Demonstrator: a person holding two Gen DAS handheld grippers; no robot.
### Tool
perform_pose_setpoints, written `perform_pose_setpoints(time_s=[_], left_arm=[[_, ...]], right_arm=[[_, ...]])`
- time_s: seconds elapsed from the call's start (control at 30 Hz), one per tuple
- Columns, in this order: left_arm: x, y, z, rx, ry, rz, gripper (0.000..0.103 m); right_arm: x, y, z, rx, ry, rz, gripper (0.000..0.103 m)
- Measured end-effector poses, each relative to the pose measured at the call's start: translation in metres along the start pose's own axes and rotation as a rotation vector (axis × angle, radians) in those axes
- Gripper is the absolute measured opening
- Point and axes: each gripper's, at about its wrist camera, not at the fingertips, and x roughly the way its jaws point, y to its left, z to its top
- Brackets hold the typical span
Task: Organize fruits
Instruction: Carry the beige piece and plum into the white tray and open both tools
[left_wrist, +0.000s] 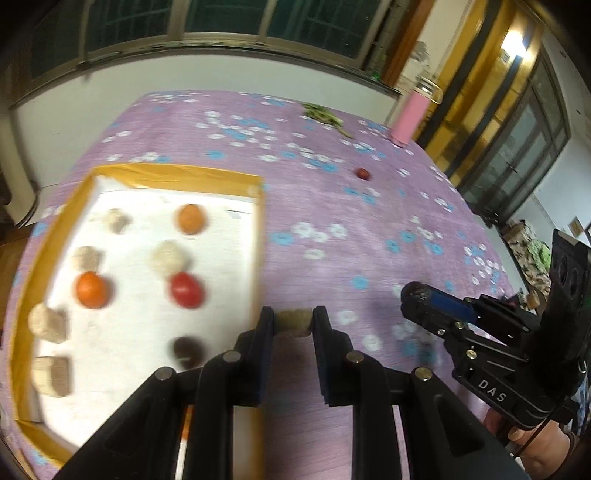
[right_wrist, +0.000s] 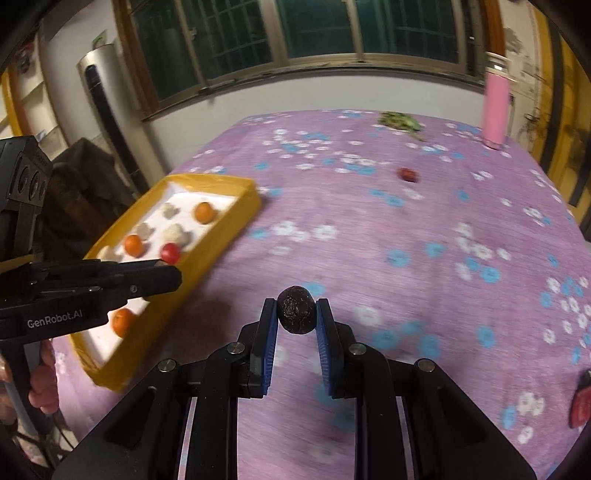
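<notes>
My left gripper (left_wrist: 294, 323) is shut on a tan chunky piece (left_wrist: 293, 324), held just right of the yellow-rimmed tray (left_wrist: 177, 172). Inside the tray lie several fruits on white lining: an orange one (left_wrist: 92, 290), a red one (left_wrist: 186, 290), a dark one (left_wrist: 189, 351) and pale chunks (left_wrist: 168, 256). My right gripper (right_wrist: 296, 312) is shut on a dark round fruit (right_wrist: 296, 311) above the purple cloth, right of the tray (right_wrist: 221, 236). The right gripper also shows at the right edge of the left wrist view, its tip (left_wrist: 417, 295) dark. A small red fruit (left_wrist: 363, 173) (right_wrist: 407, 174) lies alone farther back.
The table wears a purple flowered cloth (left_wrist: 332, 206). A pink bottle (right_wrist: 495, 107) stands at the far right corner, with green leafy scraps (right_wrist: 400, 121) beside it. A red object (right_wrist: 581, 402) sits at the right edge. A person's hand (right_wrist: 44, 384) grips the left tool.
</notes>
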Motion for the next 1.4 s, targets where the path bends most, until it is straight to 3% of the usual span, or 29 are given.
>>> perform_pose_setpoints(time_s=[0.3,0.57,0.97,1.4], left_arm=[[-0.013,0.077,0.011,-0.054,-0.004,0.084,0.023],[-0.003,0.12,0.047,-0.034,-0.003,0.101,0.023],[0.054,0.141,0.096,-0.026,0.045,0.104,0.023],[0.094,0.149,0.108,-0.02,0.11,0.117,0.023]], right_arm=[[0.034,0.055,0.029,-0.045,0.017,0.071,0.02],[0.072,0.081,0.063,-0.057,0.04,0.062,0.02],[0.131,0.08,0.105,-0.009,0.086,0.008,0.02],[0.167,0.075,0.112,-0.031,0.13,-0.033,0.02]])
